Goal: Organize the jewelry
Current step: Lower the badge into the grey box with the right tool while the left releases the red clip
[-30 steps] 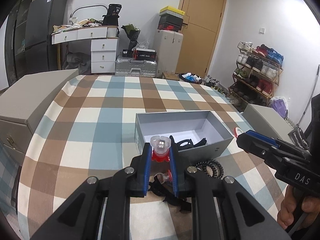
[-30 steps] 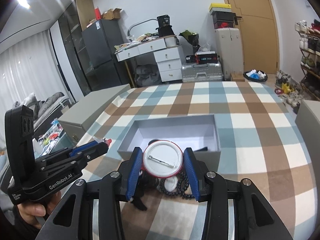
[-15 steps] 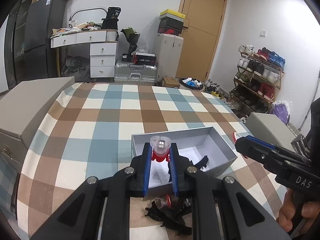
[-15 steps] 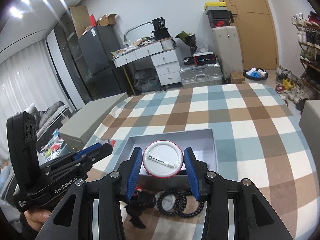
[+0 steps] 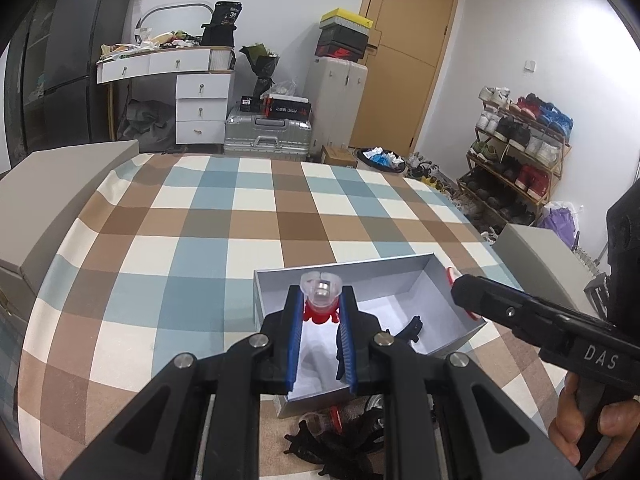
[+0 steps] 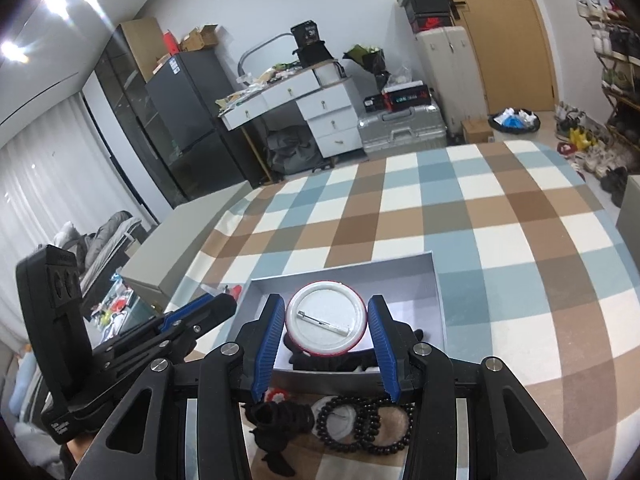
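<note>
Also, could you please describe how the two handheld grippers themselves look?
Both match: the left gripper and right gripper have matte black angular linkage arms with silver pivot bolts and ribbed blue finger pads. White lettering marks the bodies: "DAS" on the right one. A bare hand grips its handle.

Black items (image 5: 348, 436) below left claw (image 5: 320, 308): shape unclear, partly behind claw arms. Box (image 6: 438, 280) near wall hidden behind right claw (image 6: 327, 322). Badge (image 6: 327, 322) front unseen.
</note>
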Available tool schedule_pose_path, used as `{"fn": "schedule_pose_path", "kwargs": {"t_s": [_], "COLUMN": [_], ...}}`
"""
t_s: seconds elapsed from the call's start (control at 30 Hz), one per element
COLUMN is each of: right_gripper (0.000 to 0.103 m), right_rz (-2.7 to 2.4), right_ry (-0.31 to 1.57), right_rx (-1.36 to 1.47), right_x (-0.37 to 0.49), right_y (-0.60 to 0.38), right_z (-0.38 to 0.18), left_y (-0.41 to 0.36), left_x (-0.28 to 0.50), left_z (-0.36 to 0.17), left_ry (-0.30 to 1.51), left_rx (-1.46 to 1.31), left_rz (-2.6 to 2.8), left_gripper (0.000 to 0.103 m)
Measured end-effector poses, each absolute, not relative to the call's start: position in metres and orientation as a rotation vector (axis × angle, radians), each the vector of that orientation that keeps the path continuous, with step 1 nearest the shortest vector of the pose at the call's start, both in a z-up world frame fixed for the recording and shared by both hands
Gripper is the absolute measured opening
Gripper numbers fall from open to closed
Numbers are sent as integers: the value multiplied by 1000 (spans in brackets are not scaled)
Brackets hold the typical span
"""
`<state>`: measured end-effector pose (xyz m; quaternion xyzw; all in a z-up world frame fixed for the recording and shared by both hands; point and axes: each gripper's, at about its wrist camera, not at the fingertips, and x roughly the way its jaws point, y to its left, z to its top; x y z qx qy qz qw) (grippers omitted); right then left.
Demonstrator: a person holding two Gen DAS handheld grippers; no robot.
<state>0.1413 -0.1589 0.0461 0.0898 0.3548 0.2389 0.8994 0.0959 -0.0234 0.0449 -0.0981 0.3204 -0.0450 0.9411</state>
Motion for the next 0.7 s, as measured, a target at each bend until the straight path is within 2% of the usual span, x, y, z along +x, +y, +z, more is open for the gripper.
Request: {"fn": "schedule_pose_path", "kwargs": {"t_s": [0.7], "right_gripper": [43], "right_rz": [460], "right_ry": [823], "right_rx": [255], "right_x": [162], "right_y": [-159], "right_z": [18], "left_y": [-38], "left_x": [103], "left_z": [22], "left_ry": [724], "left_rx": [-140], "left_rz": [-77], "left_gripper": [12]}}
